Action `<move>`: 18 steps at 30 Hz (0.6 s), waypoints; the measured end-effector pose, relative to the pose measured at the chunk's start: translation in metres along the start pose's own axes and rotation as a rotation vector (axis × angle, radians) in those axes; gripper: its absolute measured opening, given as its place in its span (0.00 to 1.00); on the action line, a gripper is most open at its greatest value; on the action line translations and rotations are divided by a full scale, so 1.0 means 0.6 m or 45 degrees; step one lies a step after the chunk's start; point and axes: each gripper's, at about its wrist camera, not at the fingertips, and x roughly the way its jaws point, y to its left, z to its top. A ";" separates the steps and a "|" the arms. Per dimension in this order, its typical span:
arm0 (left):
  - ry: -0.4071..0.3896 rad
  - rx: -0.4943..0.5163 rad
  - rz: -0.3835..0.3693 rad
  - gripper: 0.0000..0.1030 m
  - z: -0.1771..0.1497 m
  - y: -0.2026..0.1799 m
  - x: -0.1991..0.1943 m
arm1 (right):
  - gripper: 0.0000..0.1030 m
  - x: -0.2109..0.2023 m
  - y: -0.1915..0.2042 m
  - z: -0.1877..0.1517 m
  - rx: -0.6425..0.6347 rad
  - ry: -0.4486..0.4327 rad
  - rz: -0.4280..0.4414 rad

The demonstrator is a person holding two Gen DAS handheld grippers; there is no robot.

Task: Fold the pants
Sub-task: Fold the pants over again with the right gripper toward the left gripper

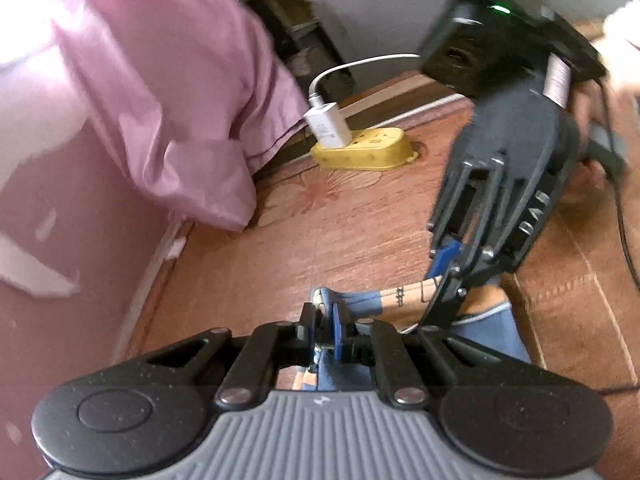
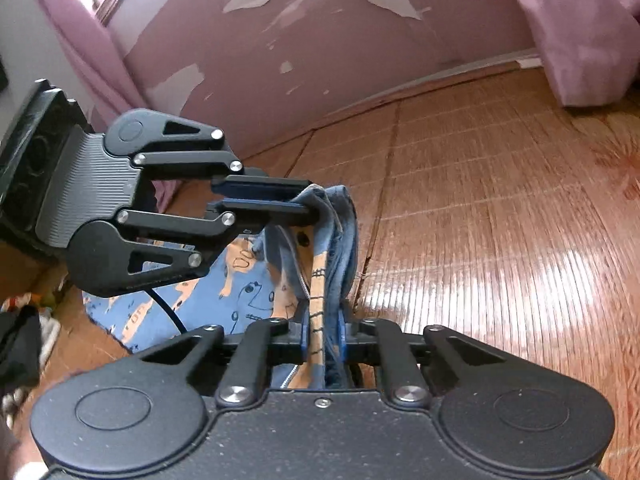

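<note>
Pants [image 2: 200, 300] of blue cloth with an orange cartoon print hang between the two grippers above a woven bamboo mat [image 2: 500, 220]. The right gripper [image 2: 323, 338] has its jaws closed on a bunched band of the fabric, the blue pads pressing it from both sides, with a zip edge showing just beside them. The left gripper [image 2: 310, 200] comes in from the side in the right wrist view, its jaws closed flat on another gathered edge of the same garment, near the right one. Most of the cloth sags below the left gripper toward the mat.

In the left wrist view the left gripper [image 1: 326, 330] pinches a fold of the pants [image 1: 360, 304], and the right gripper [image 1: 442, 276] clamps the cloth close by. Farther back on the mat [image 1: 340, 232] sits a yellow power strip [image 1: 368, 150] with a white charger [image 1: 328, 126] plugged in. Pink satin fabric [image 1: 168, 92] drapes beside a peeling pink wall [image 2: 300, 60].
</note>
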 end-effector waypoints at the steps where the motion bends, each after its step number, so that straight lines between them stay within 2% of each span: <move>1: 0.013 -0.083 -0.025 0.11 -0.002 0.011 0.005 | 0.13 -0.001 0.001 -0.002 0.005 0.002 -0.014; 5: 0.050 -0.401 -0.034 0.17 -0.016 0.046 0.008 | 0.13 0.003 0.003 -0.013 0.102 0.005 -0.069; 7: 0.052 -0.581 -0.026 0.28 -0.033 0.066 -0.010 | 0.13 0.001 0.000 -0.015 0.165 -0.009 -0.078; 8: 0.050 -0.679 -0.008 0.38 -0.045 0.076 -0.023 | 0.13 -0.001 -0.001 -0.017 0.196 -0.013 -0.085; 9: 0.050 -0.783 0.010 0.41 -0.058 0.084 -0.038 | 0.13 -0.004 -0.002 -0.019 0.226 -0.018 -0.094; 11: 0.053 -1.012 0.013 0.41 -0.096 0.097 -0.076 | 0.13 -0.008 -0.001 -0.023 0.278 -0.033 -0.128; 13: 0.034 -1.232 0.005 0.46 -0.141 0.101 -0.114 | 0.13 -0.010 0.002 -0.025 0.324 -0.046 -0.168; 15: 0.008 -1.465 -0.052 0.57 -0.190 0.104 -0.138 | 0.13 -0.011 0.015 -0.024 0.363 -0.065 -0.225; 16: -0.010 -1.566 -0.076 0.57 -0.217 0.103 -0.148 | 0.13 -0.013 0.025 -0.024 0.360 -0.072 -0.256; 18: -0.020 -1.690 -0.105 0.62 -0.257 0.099 -0.163 | 0.13 -0.015 0.063 -0.016 0.306 -0.104 -0.329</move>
